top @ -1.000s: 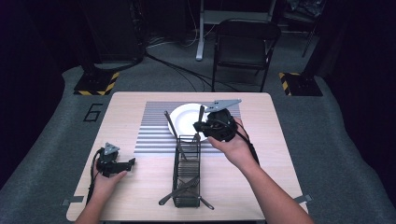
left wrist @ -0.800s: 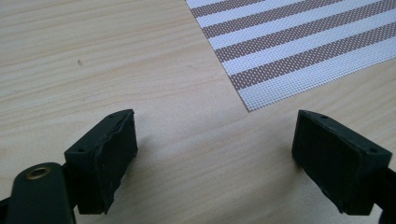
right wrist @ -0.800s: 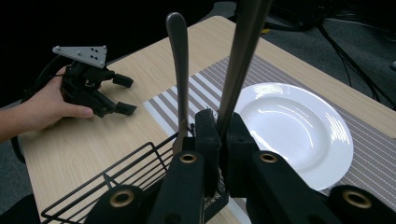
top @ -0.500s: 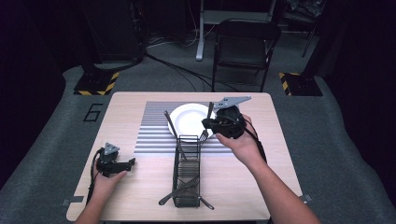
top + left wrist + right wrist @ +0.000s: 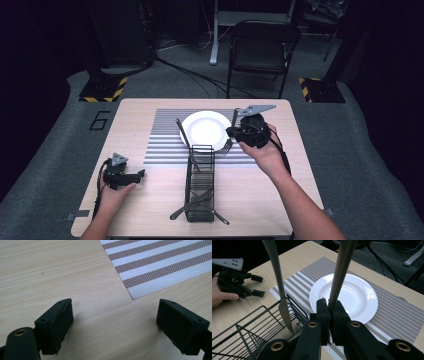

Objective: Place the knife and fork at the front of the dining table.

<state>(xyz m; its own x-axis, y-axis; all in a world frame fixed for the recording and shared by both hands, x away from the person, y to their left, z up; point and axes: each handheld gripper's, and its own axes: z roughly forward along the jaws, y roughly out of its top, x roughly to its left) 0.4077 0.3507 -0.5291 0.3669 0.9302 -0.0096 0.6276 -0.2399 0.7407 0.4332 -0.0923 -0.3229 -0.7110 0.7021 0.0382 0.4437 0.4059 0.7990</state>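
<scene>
My right gripper (image 5: 231, 133) (image 5: 329, 308) is shut on the handle of a metal fork (image 5: 229, 145) (image 5: 339, 272). The fork hangs tines down over the right rim of the white plate (image 5: 205, 129) (image 5: 354, 293), beside the far end of the black wire basket (image 5: 200, 186) (image 5: 249, 340). A knife (image 5: 183, 134) (image 5: 277, 277) leans upright in that end of the basket. At the table's front left my left gripper (image 5: 139, 175) (image 5: 113, 320) rests open on bare wood, with nothing between its jaws.
The plate lies on a striped placemat (image 5: 165, 137) (image 5: 160, 265). More cutlery (image 5: 192, 202) lies in the near end of the basket. A folding chair (image 5: 262, 47) stands beyond the table's far edge.
My right gripper has carried the fork to the right, away from the basket's far end toward the plate's right rim. The left gripper has stayed put.
</scene>
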